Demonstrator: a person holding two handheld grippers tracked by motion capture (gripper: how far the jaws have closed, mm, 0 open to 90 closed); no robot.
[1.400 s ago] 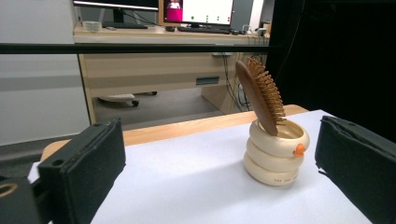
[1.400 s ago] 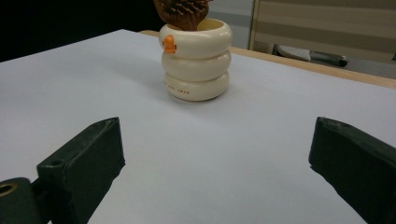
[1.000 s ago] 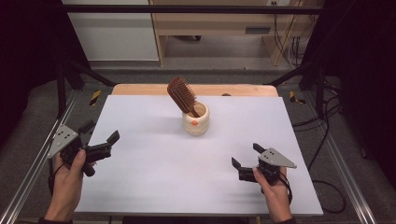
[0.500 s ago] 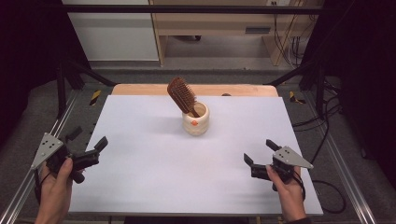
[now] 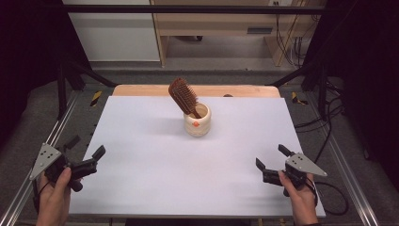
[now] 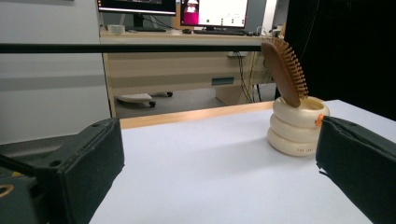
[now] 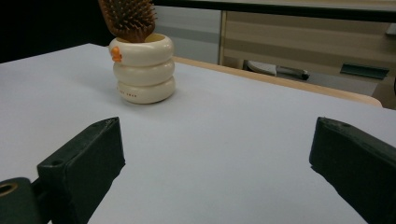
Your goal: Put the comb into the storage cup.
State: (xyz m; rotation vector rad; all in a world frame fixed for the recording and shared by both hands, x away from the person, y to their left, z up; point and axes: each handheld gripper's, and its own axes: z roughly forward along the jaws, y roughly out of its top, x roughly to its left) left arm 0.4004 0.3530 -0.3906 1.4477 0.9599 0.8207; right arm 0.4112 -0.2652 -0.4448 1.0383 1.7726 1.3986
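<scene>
Wooden hairbrush [image 5: 183, 96] stands in cream ribbed cup [image 5: 196, 122], far centre of table [image 5: 141, 155], leaning far-left. Left gripper [image 5: 86, 160] and right gripper [image 5: 273, 165] released, empty, at near corners, well apart from cup; right marginally nearer.

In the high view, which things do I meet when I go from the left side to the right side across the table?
Left claw → hairbrush standing tilted in the cream holder → right claw.

Left tool [image 5: 86, 149], right tool [image 5: 272, 157]: jaws spread, empty.
</scene>
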